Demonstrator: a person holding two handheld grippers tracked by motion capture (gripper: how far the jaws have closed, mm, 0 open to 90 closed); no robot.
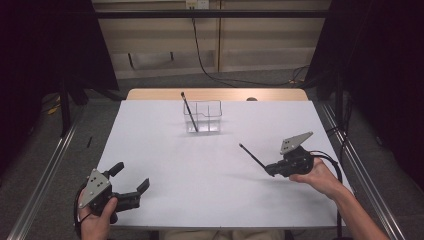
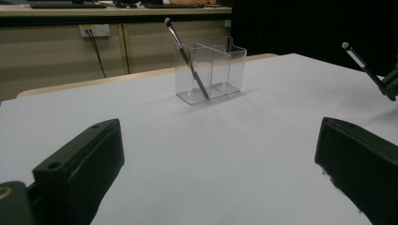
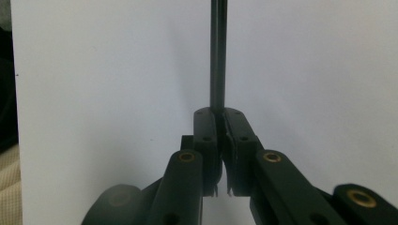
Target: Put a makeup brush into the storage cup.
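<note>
High view shows the right gripper (image 1: 270, 169) pinching one end of a thin black brush (image 1: 252, 155), so the long part sticks up and out, ready to drop in somewhere. Its jaws are squeezed tight on the stick. A clear box (image 1: 205, 116) with little rooms stands far back on the white table (image 1: 165, 190), and another brush (image 1: 189, 111) leans inside its left room. The left gripper (image 1: 131, 186) waits near the front edge, jaws wide apart, holding nothing.

Wall socket (image 2: 94, 30), cables, bg.
</note>
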